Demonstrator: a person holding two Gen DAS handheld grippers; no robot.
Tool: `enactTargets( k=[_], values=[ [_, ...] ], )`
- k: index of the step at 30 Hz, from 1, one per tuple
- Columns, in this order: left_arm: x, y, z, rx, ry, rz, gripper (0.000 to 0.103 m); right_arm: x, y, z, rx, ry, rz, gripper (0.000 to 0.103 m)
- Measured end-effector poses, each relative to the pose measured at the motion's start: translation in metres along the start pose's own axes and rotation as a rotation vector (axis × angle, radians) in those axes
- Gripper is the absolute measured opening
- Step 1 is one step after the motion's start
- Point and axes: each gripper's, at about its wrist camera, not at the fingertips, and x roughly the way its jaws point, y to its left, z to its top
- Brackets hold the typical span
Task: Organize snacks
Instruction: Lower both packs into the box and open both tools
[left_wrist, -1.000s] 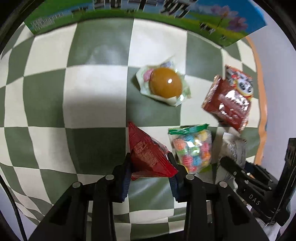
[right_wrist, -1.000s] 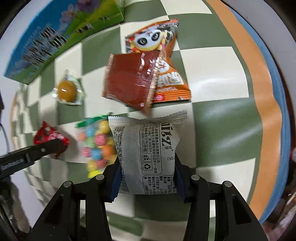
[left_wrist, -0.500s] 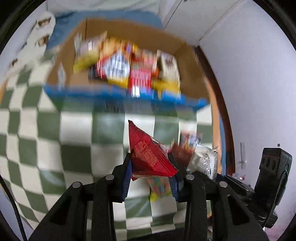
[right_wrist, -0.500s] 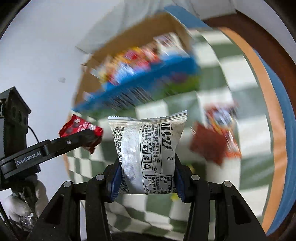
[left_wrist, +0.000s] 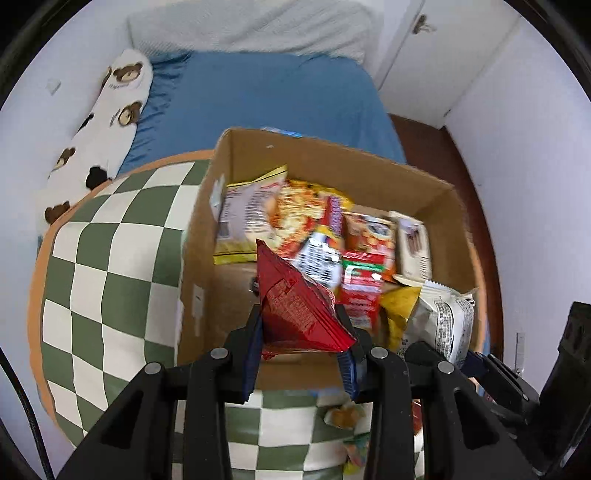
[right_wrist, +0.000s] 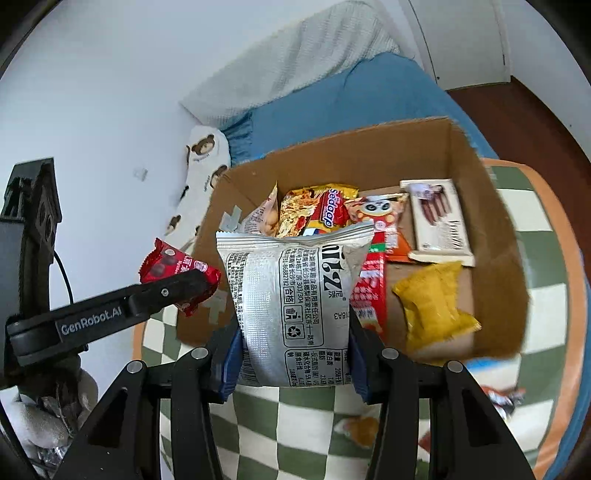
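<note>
I am holding a red snack packet (left_wrist: 299, 310) clamped in the left gripper (left_wrist: 301, 354), poised over the near left part of the cardboard box (left_wrist: 332, 147), where bare floor is showing. To drop it well, I judge I should be carrying it a little further past the near wall, then letting the fingers part low so the light foil is not fluttering back onto the checkered cloth (left_wrist: 110, 277). Moving rightward, the right gripper (right_wrist: 293, 363) is pinching a silver packet (right_wrist: 295, 291) by its lower sides, just short of the box's near edge; I would be easing it towards the open patch beside the yellow packet (right_wrist: 436, 302), without pressing on the snacks already lying there.

Readable writing: "GenRobot.AI" on the left gripper's arm in the right view, "sedaap" on a noodle pack (right_wrist: 325, 210), a code "C18A3" and recycling marks on the silver packet among Chinese print I cannot make out.
</note>
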Motion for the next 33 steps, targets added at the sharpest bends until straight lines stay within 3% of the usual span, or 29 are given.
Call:
enactTargets(
  k=[5, 13, 14, 15, 16, 17, 18, 19, 23, 33],
  values=[
    [0.043, 0.015, 0.013, -0.018, 0.08, 0.039, 0.033, 0.042, 0.003, 0.005, 0.006, 0.057, -0.005, 0.051],
    [0.076, 0.024, 0.012, -0.027, 0.159, 0.076, 0.035, 0.093, 0.0, 0.004, 0.019, 0.142, 0.001, 0.052],
    [0.077, 0.024, 0.011, -0.029, 0.161, 0.08, 0.035, 0.1, -0.001, 0.004, 0.024, 0.168, 0.002, 0.059],
    [0.079, 0.025, 0.009, -0.029, 0.161, 0.087, 0.043, 0.107, -0.002, 0.002, 0.025, 0.198, -0.003, 0.077],
    [0.081, 0.024, 0.009, -0.023, 0.164, 0.093, 0.057, 0.111, -0.002, 0.001, 0.02, 0.218, -0.011, 0.086],
    [0.083, 0.023, 0.008, -0.012, 0.166, 0.1, 0.065, 0.115, -0.001, 0.0, 0.008, 0.226, -0.019, 0.094],
    [0.083, 0.022, 0.007, -0.002, 0.166, 0.107, 0.078, 0.116, -0.001, -0.001, -0.003, 0.231, -0.021, 0.094],
    [0.083, 0.021, 0.006, 0.005, 0.161, 0.107, 0.079, 0.116, -0.002, -0.002, -0.004, 0.236, -0.028, 0.094],
    [0.081, 0.017, 0.004, 0.007, 0.147, 0.108, 0.08, 0.11, -0.009, -0.001, 0.008, 0.222, -0.051, 0.094],
    [0.063, 0.01, -0.007, -0.008, 0.042, 0.117, 0.083, 0.069, -0.04, 0.008, 0.02, 0.134, -0.208, 0.094]
  ],
)
